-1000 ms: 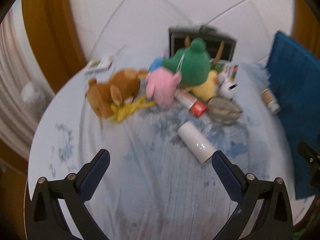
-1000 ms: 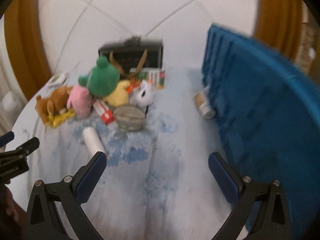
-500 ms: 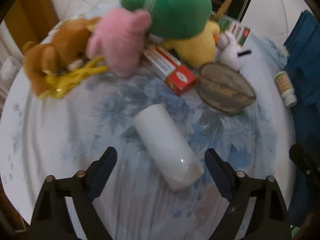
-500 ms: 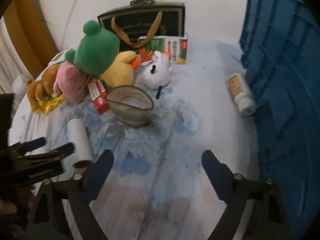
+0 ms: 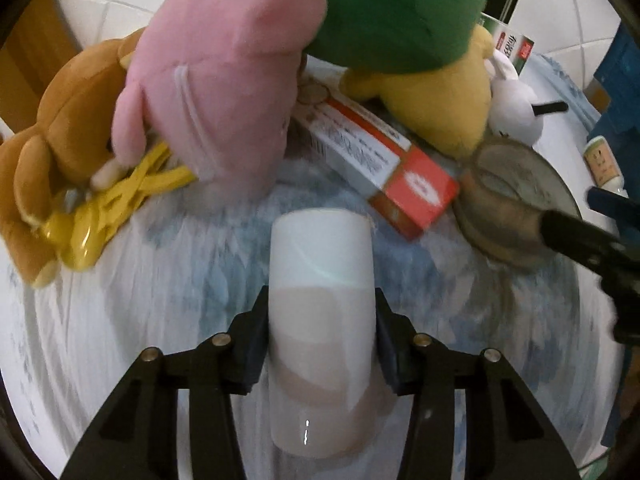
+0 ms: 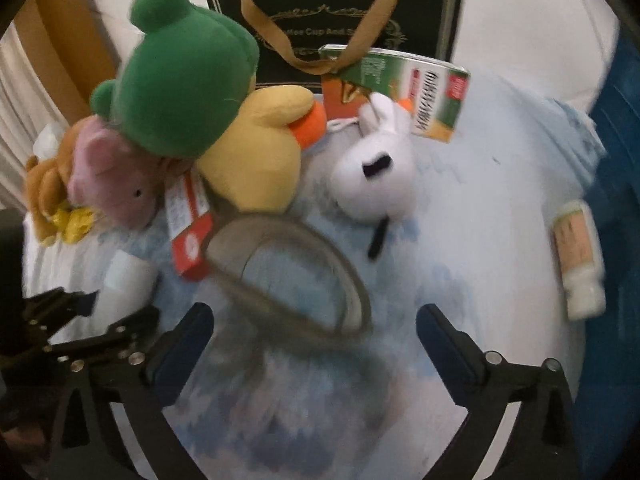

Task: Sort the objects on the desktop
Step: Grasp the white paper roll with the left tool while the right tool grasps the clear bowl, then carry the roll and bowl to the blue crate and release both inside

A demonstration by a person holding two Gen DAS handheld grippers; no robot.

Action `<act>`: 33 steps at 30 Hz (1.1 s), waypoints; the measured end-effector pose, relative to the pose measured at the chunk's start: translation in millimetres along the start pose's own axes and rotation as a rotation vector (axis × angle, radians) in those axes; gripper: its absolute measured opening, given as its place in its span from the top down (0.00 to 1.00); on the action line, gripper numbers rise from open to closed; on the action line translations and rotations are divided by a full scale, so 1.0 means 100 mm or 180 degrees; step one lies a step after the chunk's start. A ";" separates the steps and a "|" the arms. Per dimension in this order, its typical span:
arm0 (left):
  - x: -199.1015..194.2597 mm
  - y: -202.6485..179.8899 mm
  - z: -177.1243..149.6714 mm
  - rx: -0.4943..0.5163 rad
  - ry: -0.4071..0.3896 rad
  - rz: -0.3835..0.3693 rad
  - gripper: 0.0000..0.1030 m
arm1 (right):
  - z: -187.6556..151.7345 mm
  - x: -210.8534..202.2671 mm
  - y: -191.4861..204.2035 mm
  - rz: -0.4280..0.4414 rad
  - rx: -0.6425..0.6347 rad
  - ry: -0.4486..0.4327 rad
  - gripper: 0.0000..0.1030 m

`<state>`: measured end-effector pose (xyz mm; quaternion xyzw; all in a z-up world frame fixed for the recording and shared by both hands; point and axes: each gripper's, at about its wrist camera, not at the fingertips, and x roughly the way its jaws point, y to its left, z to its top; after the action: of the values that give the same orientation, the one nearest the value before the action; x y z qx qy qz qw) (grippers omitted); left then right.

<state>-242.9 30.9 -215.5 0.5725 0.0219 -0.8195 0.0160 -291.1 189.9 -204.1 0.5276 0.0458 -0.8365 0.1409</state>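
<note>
The left tool (image 5: pixel 320 344) is closing its jaws on a white cylinder (image 5: pixel 320 320) that is lying on its side on the blue-and-white clothed tabletop (image 5: pixel 160 320). Both pads are sitting against the cylinder's curved flanks, so it is gripped across its width. Its long axis is running straight away from the left wrist camera, the far end pointing toward the pile of plush toys and the near end toward the tool's body. Just past that far end, a red-and-white carton (image 5: pixel 384 164) is lying diagonally, touching a pink plush (image 5: pixel 216 92), with a green plush (image 5: pixel 400 12) and a yellow plush (image 5: pixel 444 100) behind it.

The right tool (image 6: pixel 316 324) is opening, its jaws standing wide with nothing pressed between the pads; a grey shallow bowl (image 6: pixel 296 276) is lying on the tabletop between and just beyond them. A white plush (image 6: pixel 376 172) is sitting beyond the bowl, and a small bottle (image 6: pixel 576 256) is lying on its side near a blue crate (image 6: pixel 616 160).
</note>
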 end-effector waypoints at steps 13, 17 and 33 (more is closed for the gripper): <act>-0.26 -0.19 -0.07 0.0173 -0.0098 0.0064 0.56 | 0.09 0.37 0.21 0.0073 -0.0314 0.0356 0.18; -0.66 -0.29 -0.20 0.0252 -0.0285 0.0021 0.56 | -0.02 0.11 0.24 0.0082 -0.0245 0.0315 0.19; -2.31 -0.23 -0.56 0.0778 -0.1412 -0.0451 0.56 | -0.57 -2.08 0.76 -0.0466 0.0045 -0.0858 0.20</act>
<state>-112.2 56.9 -17.8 0.3735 -0.0412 -0.9206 -0.1062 -135.7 169.0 -37.1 0.4068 0.0590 -0.9081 0.0807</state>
